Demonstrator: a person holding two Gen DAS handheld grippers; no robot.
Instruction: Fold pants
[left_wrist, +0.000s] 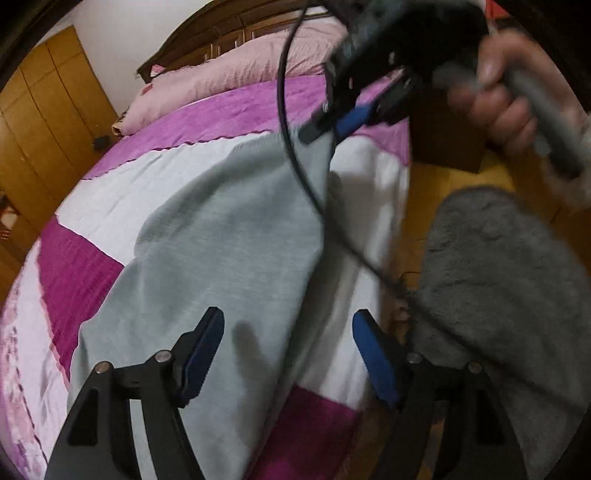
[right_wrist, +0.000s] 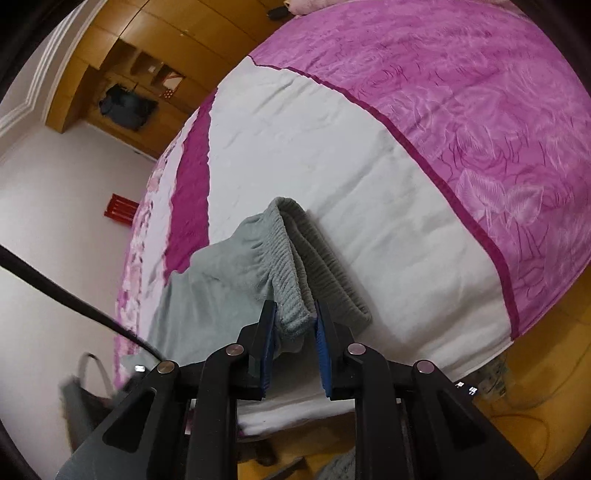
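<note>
A bed (left_wrist: 122, 177) fills most of both views, covered by a spread of white and magenta panels. Pink pillows (left_wrist: 221, 74) lie against its dark wooden headboard (left_wrist: 207, 33), and wooden wardrobes (left_wrist: 44, 110) stand beside it on a yellow floor (left_wrist: 461, 184).

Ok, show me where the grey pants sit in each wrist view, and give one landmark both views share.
Left wrist: the grey pants lie spread across the middle, from the open left claw up to the right claw.
Right wrist: lower centre, their ribbed waistband between the right claw's pads.
Shared landmark: the white and magenta bedspread.
</note>
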